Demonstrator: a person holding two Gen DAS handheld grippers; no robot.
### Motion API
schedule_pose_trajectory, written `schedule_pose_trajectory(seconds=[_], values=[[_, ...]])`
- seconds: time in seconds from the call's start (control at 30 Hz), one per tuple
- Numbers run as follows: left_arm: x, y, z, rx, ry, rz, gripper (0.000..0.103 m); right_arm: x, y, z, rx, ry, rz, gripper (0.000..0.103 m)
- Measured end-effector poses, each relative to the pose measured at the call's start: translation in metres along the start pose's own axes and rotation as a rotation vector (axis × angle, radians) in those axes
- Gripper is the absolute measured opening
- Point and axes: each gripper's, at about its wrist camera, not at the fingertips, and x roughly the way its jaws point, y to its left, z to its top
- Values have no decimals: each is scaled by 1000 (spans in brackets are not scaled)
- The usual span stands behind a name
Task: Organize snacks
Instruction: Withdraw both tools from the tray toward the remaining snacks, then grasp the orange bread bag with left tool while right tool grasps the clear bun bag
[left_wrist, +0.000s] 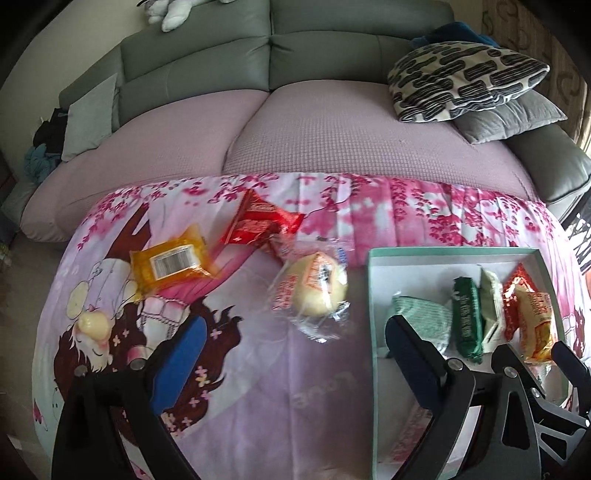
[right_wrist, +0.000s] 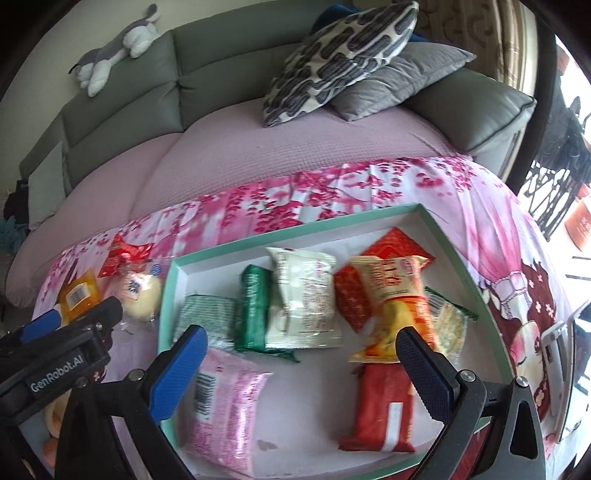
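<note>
On the pink printed cloth (left_wrist: 258, 387) lie a pale bun in clear wrap (left_wrist: 314, 288), a yellow packet (left_wrist: 170, 264) and a red packet (left_wrist: 258, 221). My left gripper (left_wrist: 295, 354) is open and empty, just short of the bun; it also shows in the right wrist view as the left gripper (right_wrist: 74, 317). A mint-rimmed box (right_wrist: 295, 230) holds several snacks, among them a pink packet (right_wrist: 221, 398), a red one (right_wrist: 384, 406), a green one (right_wrist: 255, 310) and a yellow-orange bag (right_wrist: 395, 295). My right gripper (right_wrist: 299, 369) hangs open over the box, its right finger beside the yellow-orange bag.
Behind the cloth-covered table is a grey sofa with a lilac cover (left_wrist: 332, 133), a patterned pillow (left_wrist: 465, 77) on a grey one, and a plush toy (right_wrist: 114, 48) on the backrest. A flat grey-edged device (right_wrist: 557, 354) lies right of the box.
</note>
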Motion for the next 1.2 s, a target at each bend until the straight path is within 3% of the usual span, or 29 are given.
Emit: schedule_pose_trajectory(seconds=[0.3,0.6,1.2], values=[[13,51,-20,-68,42,57,98,-3,56,-10,-112,5,82,103],[27,90,-40,-118,98,80,98,7,93,-23,-183,45,112,103],[48,164,-50,-216,149,13,97,29,121,-33,-190,85,112,103]])
